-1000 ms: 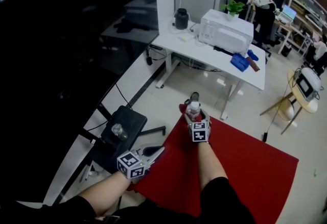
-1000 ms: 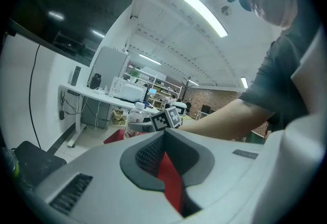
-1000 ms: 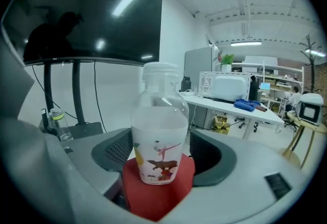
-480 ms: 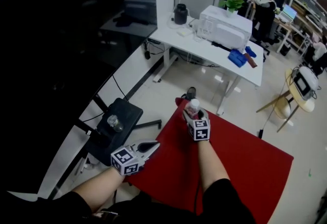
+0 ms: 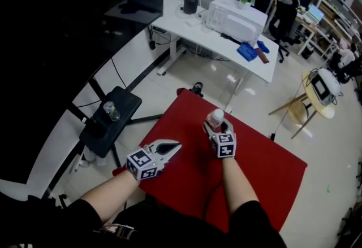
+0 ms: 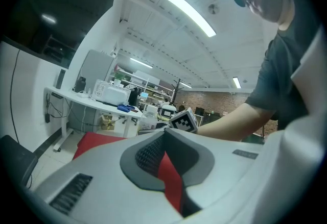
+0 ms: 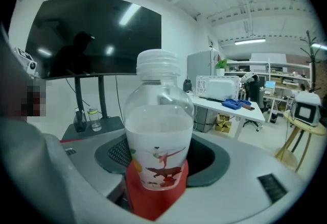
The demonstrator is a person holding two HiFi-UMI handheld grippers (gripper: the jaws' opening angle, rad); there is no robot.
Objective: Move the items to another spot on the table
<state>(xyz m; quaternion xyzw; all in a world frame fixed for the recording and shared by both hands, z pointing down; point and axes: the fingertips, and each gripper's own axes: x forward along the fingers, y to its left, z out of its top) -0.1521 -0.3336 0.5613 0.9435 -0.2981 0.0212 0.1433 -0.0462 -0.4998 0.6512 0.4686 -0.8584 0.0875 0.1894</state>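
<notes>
Here a red table [image 5: 266, 173] stands on a pale office floor, with a white desk [image 5: 226, 52] beyond it. Left of the table, a black shelf [image 5: 129, 104] bears 1 jar [image 5: 110, 110]. The right gripper [image 5: 217, 124], its jaws just closing, clamps the bottle [image 5: 215, 114] near the table's far edge. The bottle's base is hidden. The left gripper [image 5: 176, 146] has its jaws together on nothing.

Head view: bottle [image 5: 215, 118] lower body hidden by right gripper [image 5: 219, 127]; label print unreadable.
</notes>
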